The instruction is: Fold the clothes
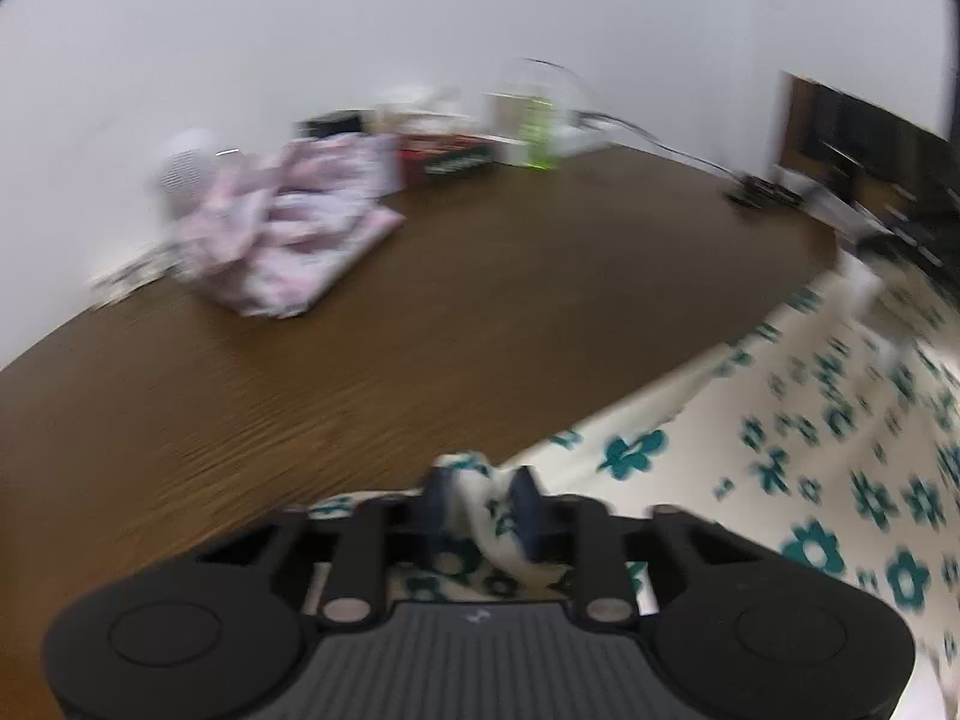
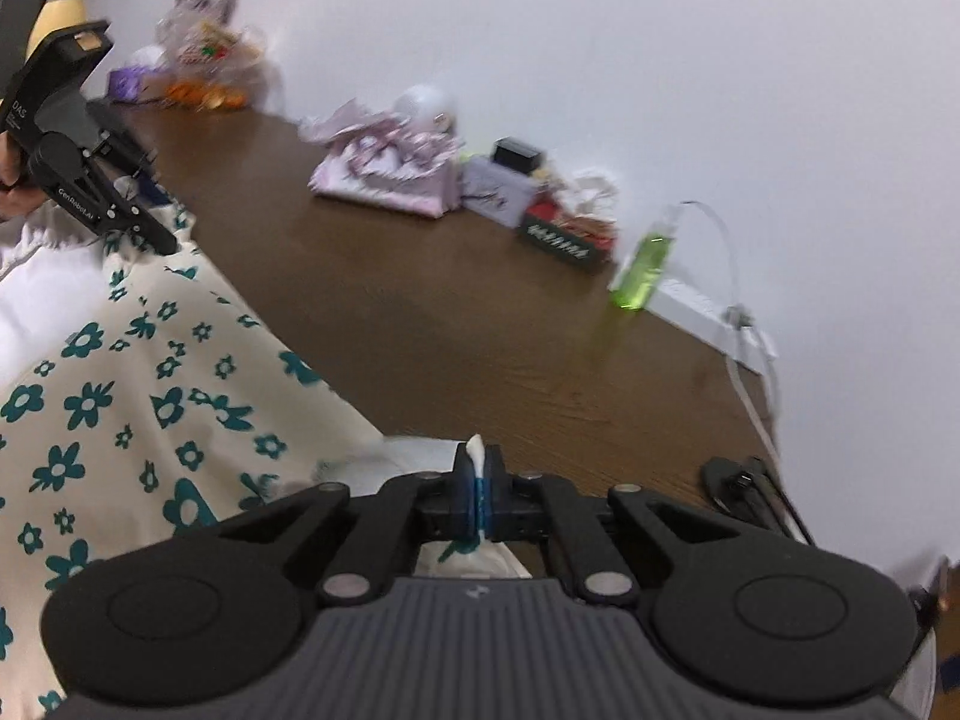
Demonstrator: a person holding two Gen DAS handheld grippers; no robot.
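A cream garment with teal flowers point(image 1: 810, 480) hangs stretched between my two grippers above a brown wooden table point(image 1: 420, 324). My left gripper point(image 1: 480, 492) is shut on a bunched edge of it. My right gripper point(image 2: 479, 468) is shut on another thin edge, which sticks up between the pads. The cloth point(image 2: 132, 384) spreads to the left in the right wrist view, up to the left gripper point(image 2: 129, 222) at the far left. A pink patterned garment point(image 1: 288, 234) lies folded at the back of the table; it also shows in the right wrist view point(image 2: 384, 174).
Along the white wall stand a red and green box point(image 2: 567, 237), a green bottle point(image 2: 645, 270), a white power strip with cable point(image 2: 702, 312), a lilac box point(image 2: 498, 189) and flowers point(image 2: 198, 66). Dark furniture point(image 1: 864, 138) stands past the table's right end.
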